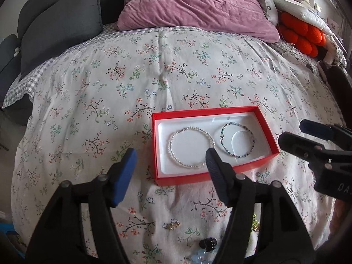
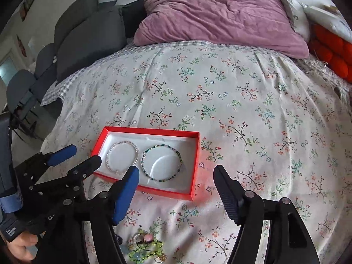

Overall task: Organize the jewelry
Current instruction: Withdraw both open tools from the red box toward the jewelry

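Observation:
A red box [image 1: 267, 129] [image 2: 194, 177] with a white lining lies on the floral bedspread. Inside it lie a clear beaded bracelet [image 1: 173, 154] [image 2: 110, 154] and a blue-green beaded bracelet [image 1: 226, 148] [image 2: 161, 179], side by side. My left gripper [image 1: 170, 160] [image 2: 84, 154] is open and empty, just in front of the box. My right gripper [image 2: 177, 178] [image 1: 292, 132] is open and empty, at the box's right end. A pile of loose jewelry [image 2: 146, 248] lies near the front edge, under the right gripper; small pieces [image 1: 208, 244] show under the left gripper.
A mauve pillow [image 1: 193, 2] [image 2: 220, 15] lies at the head of the bed. Grey cushions [image 1: 59, 24] [image 2: 88, 35] stand at the left. An orange knotted cushion [image 1: 301, 35] [image 2: 332, 55] sits at the right. The floral bedspread [image 1: 154, 70] spans the middle.

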A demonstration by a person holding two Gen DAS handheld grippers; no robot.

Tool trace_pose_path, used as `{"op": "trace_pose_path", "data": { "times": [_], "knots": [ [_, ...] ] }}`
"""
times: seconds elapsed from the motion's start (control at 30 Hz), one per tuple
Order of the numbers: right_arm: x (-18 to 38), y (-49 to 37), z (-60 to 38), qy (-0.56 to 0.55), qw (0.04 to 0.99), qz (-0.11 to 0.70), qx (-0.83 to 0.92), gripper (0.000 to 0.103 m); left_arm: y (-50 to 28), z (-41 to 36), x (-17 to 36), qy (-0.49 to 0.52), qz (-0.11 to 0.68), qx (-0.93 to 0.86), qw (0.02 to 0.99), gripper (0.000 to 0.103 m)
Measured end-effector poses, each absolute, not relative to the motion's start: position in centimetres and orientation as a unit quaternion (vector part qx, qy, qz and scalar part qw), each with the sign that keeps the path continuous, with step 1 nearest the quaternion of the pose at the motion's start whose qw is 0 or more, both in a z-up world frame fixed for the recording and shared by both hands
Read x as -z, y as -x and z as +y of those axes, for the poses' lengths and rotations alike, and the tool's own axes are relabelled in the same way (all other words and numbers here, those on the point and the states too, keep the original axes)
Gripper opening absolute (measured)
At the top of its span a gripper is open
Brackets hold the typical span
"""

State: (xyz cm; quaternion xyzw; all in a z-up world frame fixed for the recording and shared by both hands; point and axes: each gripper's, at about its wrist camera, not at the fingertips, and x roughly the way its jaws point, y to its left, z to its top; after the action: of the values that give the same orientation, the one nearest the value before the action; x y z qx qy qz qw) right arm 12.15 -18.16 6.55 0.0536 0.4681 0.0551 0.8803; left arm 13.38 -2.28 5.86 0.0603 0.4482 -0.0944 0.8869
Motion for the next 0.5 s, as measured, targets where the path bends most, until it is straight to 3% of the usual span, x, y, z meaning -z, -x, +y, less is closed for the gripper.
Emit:
{"op": "trace_pose_path", "data": {
  "times": [0.1, 0.5],
  "knots": [
    [-7.2, -11.3, -18.2, -0.042, 0.885, 0.461, -0.047, 0.076, -12.5, -2.0, -6.3, -0.059, 0.453, 0.095, 0.884, 0.082],
    [-7.3, -7.2, -17.9, -0.014, 0.877, 0.479, -0.023, 0.085, -9.2, 0.2, -5.8, -0.056, 0.499, 0.075, 0.862, 0.096]
  ]
}}
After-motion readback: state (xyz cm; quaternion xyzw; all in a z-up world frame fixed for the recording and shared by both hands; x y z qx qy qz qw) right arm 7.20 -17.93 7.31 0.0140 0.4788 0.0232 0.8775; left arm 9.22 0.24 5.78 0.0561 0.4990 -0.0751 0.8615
